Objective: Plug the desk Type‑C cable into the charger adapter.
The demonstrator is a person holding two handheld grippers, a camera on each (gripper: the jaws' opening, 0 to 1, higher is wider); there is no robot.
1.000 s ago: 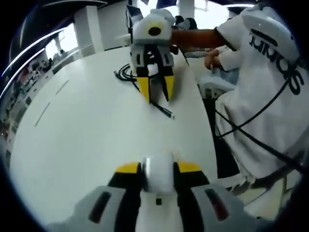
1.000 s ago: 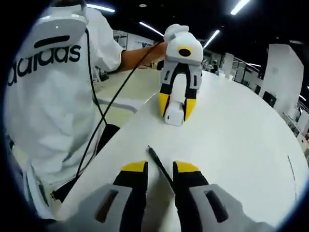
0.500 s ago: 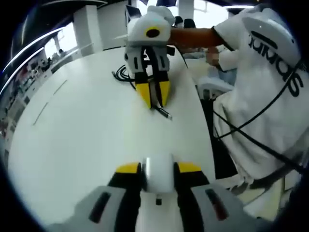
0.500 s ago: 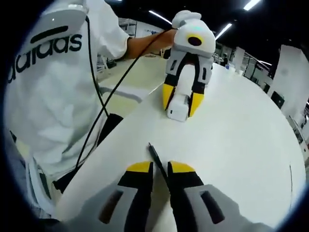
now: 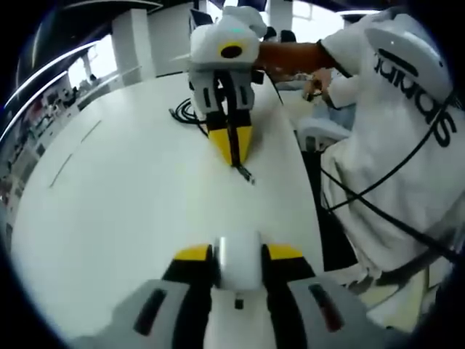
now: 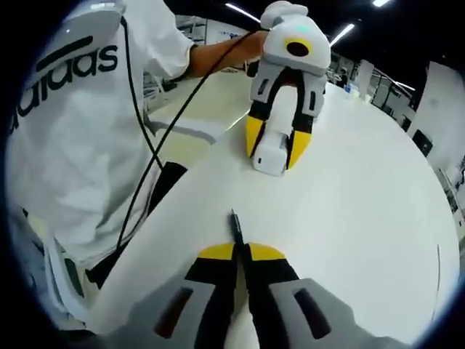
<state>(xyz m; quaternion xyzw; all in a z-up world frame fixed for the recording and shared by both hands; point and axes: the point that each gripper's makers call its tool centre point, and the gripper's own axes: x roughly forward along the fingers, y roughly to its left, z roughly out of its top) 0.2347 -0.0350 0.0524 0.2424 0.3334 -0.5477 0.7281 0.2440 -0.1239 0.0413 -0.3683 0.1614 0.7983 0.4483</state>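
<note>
A white charger adapter (image 5: 238, 267) sits between the yellow-tipped jaws of my left gripper (image 5: 238, 251), which is shut on it low over the white table. It appears again as the adapter (image 6: 270, 149) in the left gripper (image 6: 274, 163) across the table in the right gripper view. My right gripper (image 6: 241, 249) is shut on the thin black Type-C cable, whose plug end (image 6: 235, 222) sticks out ahead of the jaws toward the adapter. In the left gripper view the right gripper (image 5: 232, 154) points at me with the cable tip (image 5: 247, 174) just above the table. Plug and adapter are apart.
The rest of the black cable lies coiled (image 5: 185, 110) on the white table (image 5: 123, 196) behind the right gripper. A person in a white shirt (image 5: 392, 131) stands along the table's edge (image 5: 309, 189), with dark cords hanging down the shirt.
My right gripper's jaws have shut on the black cable, which lay between them while they stood open a second ago. The left gripper still holds the adapter.
</note>
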